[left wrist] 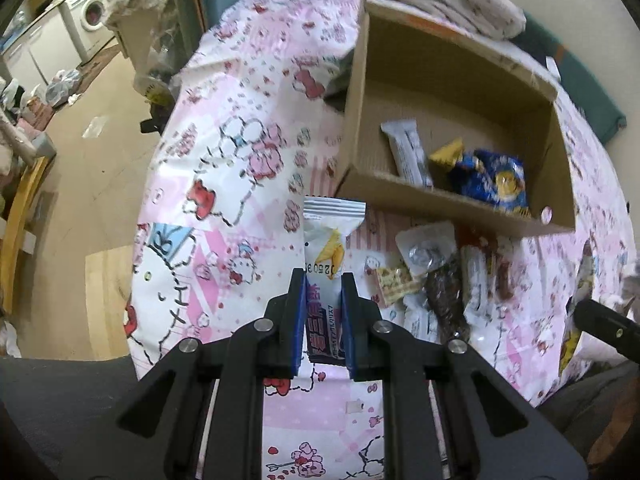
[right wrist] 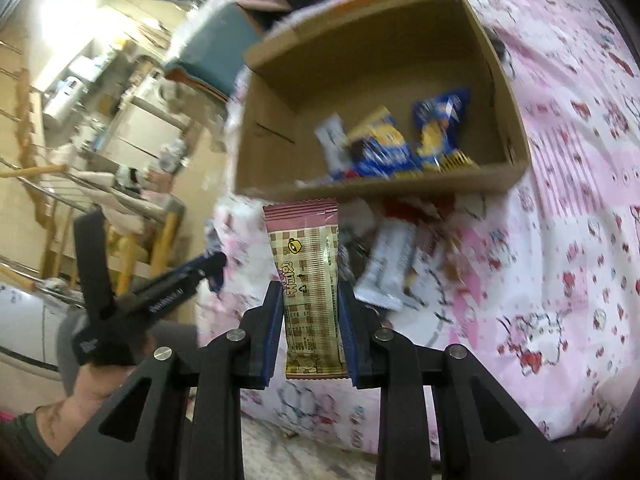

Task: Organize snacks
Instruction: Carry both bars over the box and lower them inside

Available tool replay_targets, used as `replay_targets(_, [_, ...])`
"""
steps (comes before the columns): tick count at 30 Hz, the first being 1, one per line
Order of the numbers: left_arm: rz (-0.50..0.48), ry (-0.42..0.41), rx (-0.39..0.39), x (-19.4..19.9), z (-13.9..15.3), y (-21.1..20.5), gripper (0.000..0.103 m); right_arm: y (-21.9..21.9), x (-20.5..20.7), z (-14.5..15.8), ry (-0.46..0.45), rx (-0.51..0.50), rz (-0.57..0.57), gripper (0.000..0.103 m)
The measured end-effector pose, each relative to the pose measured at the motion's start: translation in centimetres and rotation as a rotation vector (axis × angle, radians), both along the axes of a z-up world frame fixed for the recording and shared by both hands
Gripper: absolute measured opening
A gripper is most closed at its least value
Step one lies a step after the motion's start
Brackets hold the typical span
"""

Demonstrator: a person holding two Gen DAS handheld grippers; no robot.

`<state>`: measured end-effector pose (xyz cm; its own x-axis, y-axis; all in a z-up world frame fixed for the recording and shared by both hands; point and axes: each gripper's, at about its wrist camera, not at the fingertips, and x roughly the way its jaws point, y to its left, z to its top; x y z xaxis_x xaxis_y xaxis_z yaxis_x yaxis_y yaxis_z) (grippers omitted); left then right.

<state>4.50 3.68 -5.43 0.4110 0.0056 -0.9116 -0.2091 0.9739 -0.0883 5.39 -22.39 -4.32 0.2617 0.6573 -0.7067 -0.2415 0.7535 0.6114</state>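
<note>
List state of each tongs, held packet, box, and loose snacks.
left tongs: shut on white banana packet
right tongs: shut on pink checkered packet
cardboard box: open, a few snacks inside
loose snacks: on the cloth beside the box

left gripper [left wrist: 322, 280] fingers [left wrist: 295, 312] clamp a white snack packet [left wrist: 330, 248] near the cardboard box [left wrist: 448, 204].

One cardboard box [left wrist: 460, 68] at twelve o'clock holds three snack packets [left wrist: 486, 178]; two packets are gripped, one per gripper; the loose pile [left wrist: 436, 276] at three o'clock is uncountable
</note>
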Motion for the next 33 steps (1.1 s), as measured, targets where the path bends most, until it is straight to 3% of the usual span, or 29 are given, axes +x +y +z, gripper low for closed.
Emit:
replay_targets(5, [0.005, -0.056, 0.012, 0.5, 2.8, 0.1, 0.013, -0.6, 0.8, 1.7, -0.07, 0.036, -0.069, 0.028])
replay_targets(9, [-0.018, -0.108, 0.029, 1.5, 5.6, -0.3, 0.013, -1.4, 1.8, 2.9, -0.125, 0.001, -0.12, 0.028])
replay_targets(18, [-0.098, -0.186, 0.042, 5.0, 9.5, -2.3, 0.013, -4.0, 5.3, 3.9, -0.151, 0.059, -0.211, 0.028])
replay_targets(25, [-0.149, -0.196, 0.036, 7.6, 9.5, -3.9, 0.013, -4.8, 8.3, 2.8, -0.131, -0.03, -0.237, 0.028])
replay_targets(33, [-0.214, -0.16, 0.03, 10.2, 6.6, -4.8, 0.013, -4.3, 11.3, 1.0, -0.1, -0.072, -0.236, 0.028])
